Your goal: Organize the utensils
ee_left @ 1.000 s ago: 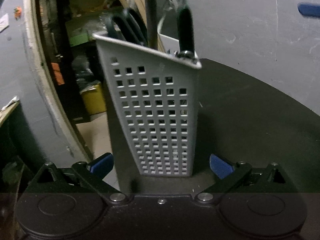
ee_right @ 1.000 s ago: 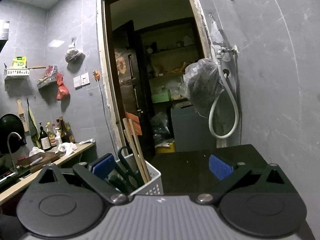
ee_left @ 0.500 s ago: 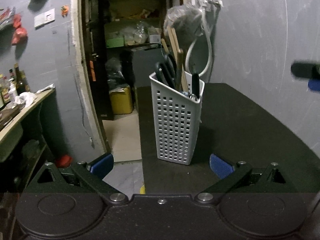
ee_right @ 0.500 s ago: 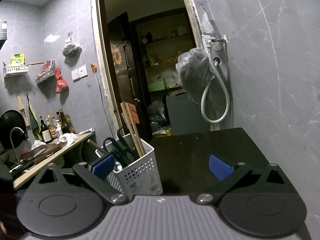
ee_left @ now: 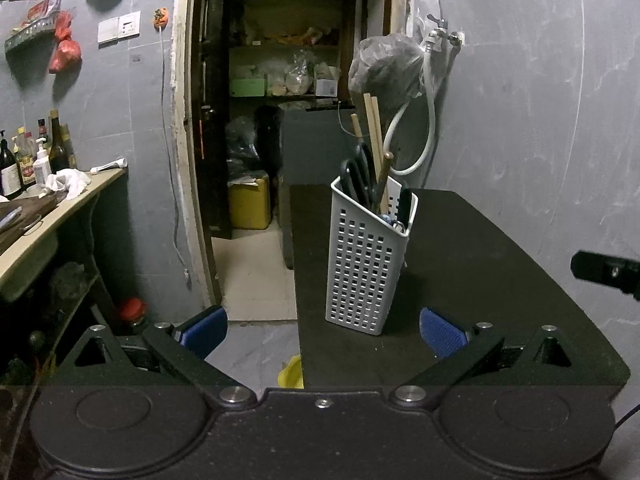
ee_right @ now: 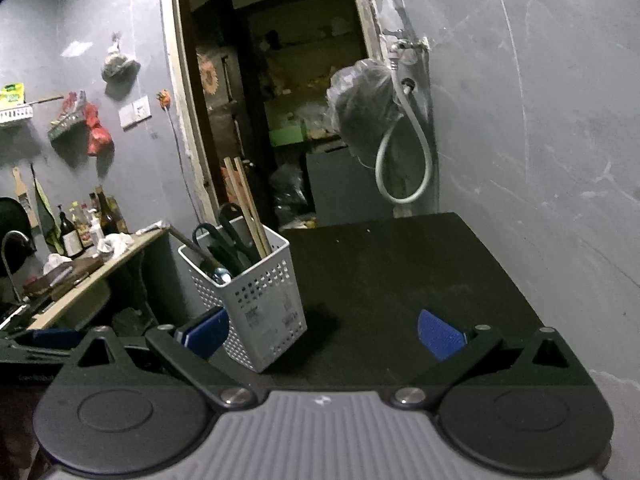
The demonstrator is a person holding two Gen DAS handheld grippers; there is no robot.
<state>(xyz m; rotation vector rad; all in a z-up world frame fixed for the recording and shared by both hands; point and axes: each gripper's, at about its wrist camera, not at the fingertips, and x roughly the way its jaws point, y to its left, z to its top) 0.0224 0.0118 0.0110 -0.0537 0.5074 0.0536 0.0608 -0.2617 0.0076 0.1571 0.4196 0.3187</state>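
Utensil basket (ee_left: pixel 368 264) stands upright near the left edge of a dark surface (ee_left: pixel 480 264), holding scissors (ee_left: pixel 358 178) and chopsticks (ee_left: pixel 374 136).

Both the left gripper (ee_left: pixel 323 326) and the right gripper (ee_right: pixel 322 330) hang spread wide and empty, short of the basket; a grey wall (ee_left: pixel 540 100) rises behind it, a doorway to its left.

left gripper (ee_left: pixel 323 326) open, empty | caddy (ee_left: pixel 366 264) upright on table (ee_left: pixel 500 280) | contents possibly scissors (ee_left: pixel 358 178)
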